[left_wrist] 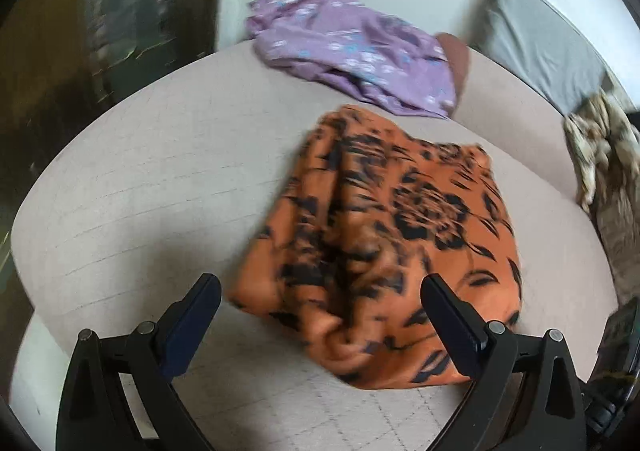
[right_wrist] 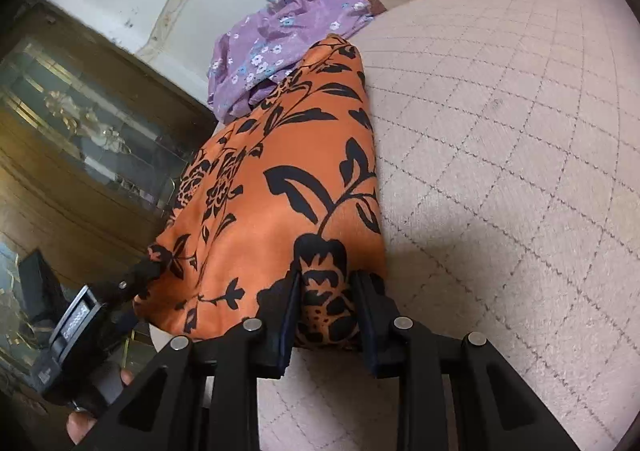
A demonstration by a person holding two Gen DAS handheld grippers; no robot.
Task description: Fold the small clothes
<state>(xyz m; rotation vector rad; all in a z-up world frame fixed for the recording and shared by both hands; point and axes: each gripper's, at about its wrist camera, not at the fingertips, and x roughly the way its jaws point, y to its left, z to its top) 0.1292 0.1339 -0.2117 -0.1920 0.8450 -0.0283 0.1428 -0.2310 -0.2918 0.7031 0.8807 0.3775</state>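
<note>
An orange cloth with a black flower print (left_wrist: 380,227) lies folded in a thick bundle on the beige quilted cushion (left_wrist: 152,187). My left gripper (left_wrist: 322,291) is open and wide. The bundle's near corner reaches between its fingers, and neither pad presses on it. In the right wrist view my right gripper (right_wrist: 328,283) is shut on the near edge of the orange cloth (right_wrist: 272,179), with a thick fold pinched between the pads. The left gripper (right_wrist: 80,331) shows at the lower left, with one finger at the cloth's left edge.
A purple flowered garment (left_wrist: 352,51) lies crumpled beyond the orange one, near the cushion's far edge. A grey cloth (left_wrist: 540,47) and a beige patterned cloth (left_wrist: 600,155) lie to the right. A dark wooden glass cabinet (right_wrist: 80,123) stands beside the cushion (right_wrist: 500,131).
</note>
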